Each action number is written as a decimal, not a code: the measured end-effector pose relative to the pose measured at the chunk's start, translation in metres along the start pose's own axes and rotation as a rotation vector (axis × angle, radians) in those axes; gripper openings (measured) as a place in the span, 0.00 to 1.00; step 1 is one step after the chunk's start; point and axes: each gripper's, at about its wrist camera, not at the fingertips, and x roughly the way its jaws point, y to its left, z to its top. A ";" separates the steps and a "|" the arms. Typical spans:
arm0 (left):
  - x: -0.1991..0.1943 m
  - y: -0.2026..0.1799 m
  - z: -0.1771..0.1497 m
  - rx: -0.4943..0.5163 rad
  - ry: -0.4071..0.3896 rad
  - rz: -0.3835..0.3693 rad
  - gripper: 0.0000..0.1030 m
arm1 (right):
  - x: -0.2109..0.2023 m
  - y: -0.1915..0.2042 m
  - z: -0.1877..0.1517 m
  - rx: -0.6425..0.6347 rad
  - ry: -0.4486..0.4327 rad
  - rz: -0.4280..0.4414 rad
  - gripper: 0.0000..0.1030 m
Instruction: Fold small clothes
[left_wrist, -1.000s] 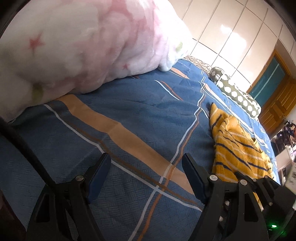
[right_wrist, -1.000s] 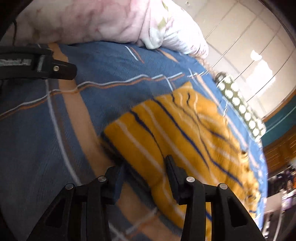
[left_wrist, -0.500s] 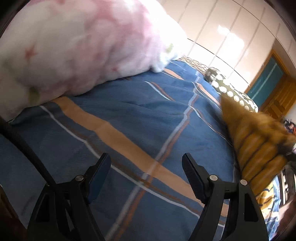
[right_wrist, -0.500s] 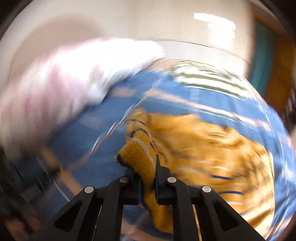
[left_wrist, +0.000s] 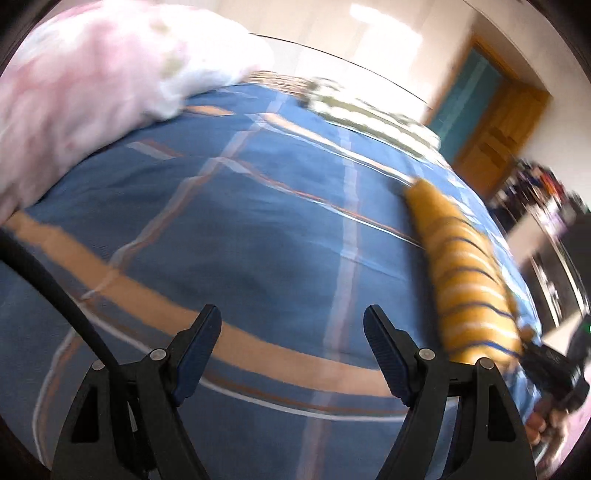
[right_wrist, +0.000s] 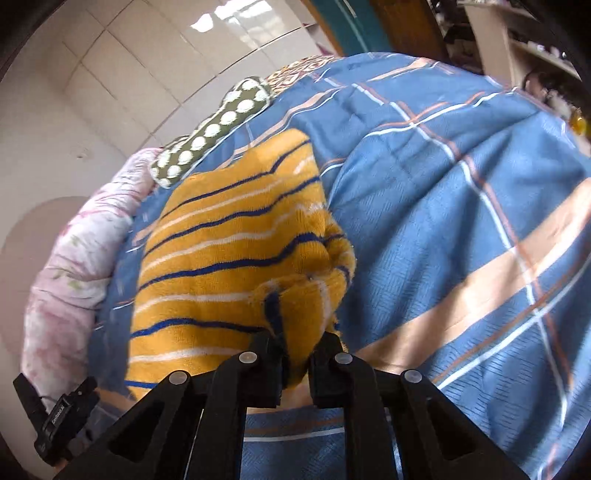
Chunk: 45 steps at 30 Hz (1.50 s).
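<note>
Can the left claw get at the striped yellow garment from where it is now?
Probably yes. The left claw is open and empty, the garment hangs just off to its side from the right claw, and only bare bedspread lies between.

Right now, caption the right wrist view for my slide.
Right gripper pinching a yellow striped garment above the blue plaid bedspread.

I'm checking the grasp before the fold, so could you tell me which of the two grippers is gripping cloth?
The right gripper, pinching a bunched edge of the yellow striped garment; the left gripper has nothing between its fingers.
</note>
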 end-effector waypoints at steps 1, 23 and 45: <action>-0.001 -0.015 0.000 0.034 0.005 -0.008 0.76 | -0.005 0.000 0.001 -0.024 -0.002 0.012 0.15; 0.135 -0.139 0.082 0.116 0.291 -0.357 0.89 | 0.032 -0.031 0.084 -0.032 0.061 0.175 0.60; 0.182 -0.150 0.096 0.052 0.382 -0.359 0.71 | 0.075 -0.006 0.130 -0.081 0.100 0.101 0.41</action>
